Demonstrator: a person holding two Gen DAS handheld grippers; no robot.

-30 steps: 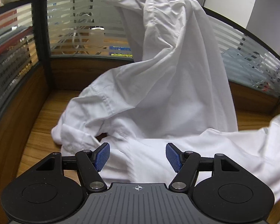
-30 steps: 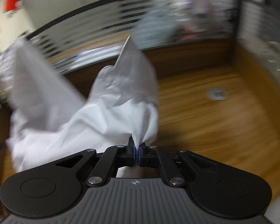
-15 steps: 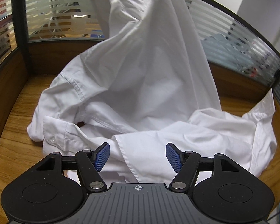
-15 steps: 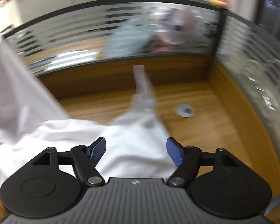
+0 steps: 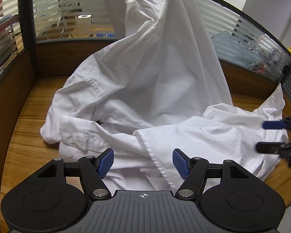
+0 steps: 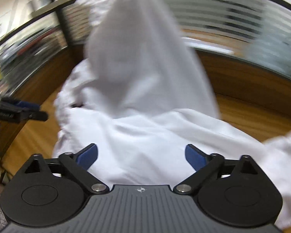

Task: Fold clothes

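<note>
**Left wrist view: white shirt heaped ahead of both tongs**

The white shirt (image 5: pixel 164 101) lies crumpled on the wooden desk (image 5: pixel 25 132), part draped up at the top of the frame. The left gripper (image 5: pixel 143 160) stands spread over its hem, pinching nothing. At right edge, the right gripper (image 5: pixel 269 136) is opening over cloth, pads clear.
</note>
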